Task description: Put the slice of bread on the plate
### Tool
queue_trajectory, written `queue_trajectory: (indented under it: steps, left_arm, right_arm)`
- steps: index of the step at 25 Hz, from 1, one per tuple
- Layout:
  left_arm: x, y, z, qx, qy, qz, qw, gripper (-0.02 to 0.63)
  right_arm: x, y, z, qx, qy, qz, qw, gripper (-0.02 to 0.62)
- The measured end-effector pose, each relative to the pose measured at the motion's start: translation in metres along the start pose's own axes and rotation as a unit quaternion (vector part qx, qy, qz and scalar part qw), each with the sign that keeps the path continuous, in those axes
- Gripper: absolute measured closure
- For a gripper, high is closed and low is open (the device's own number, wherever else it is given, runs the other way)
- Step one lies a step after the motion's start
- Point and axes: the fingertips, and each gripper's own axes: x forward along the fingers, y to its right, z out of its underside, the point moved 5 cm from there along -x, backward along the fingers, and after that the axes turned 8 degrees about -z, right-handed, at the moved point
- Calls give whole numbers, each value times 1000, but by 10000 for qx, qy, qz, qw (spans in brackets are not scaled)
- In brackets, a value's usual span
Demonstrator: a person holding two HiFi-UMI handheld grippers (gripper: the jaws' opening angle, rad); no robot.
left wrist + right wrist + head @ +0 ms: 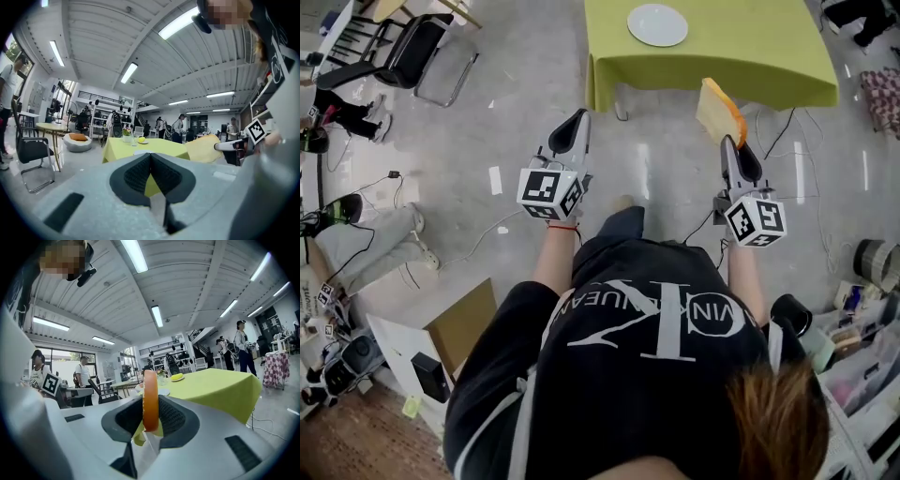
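Note:
My right gripper is shut on the slice of bread, which stands on edge above the grey floor, short of the table. Seen edge-on in the right gripper view, the bread has an orange crust and sits clamped between the dark pads. The white plate lies on the lime-green tablecloth ahead, a little left of the bread. My left gripper is shut with nothing in it and points at the table's left corner; in its own view the pads meet, and the bread shows to the right.
A black chair stands at the far left. Cables trail on the floor under the table's right side. Boxes and clutter sit at my left, bins at my right. People stand in the background.

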Motion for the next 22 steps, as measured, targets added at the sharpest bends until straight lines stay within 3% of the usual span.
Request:
queue_trajectory:
  steps: [8,14,22]
  left_arm:
    - [28,-16,14,-226,-204,139,9994,595]
    - [52,-12,24,-294,-419,292,9983,595]
    - [98,-31,7,-214,-329,113,9992,595]
  right_arm:
    - [24,-4,-3,27,-18,-34,10000,503]
    - [37,10,-9,319,106,-33,9994,503]
    - [89,34,-19,541,168,-443,9974,503]
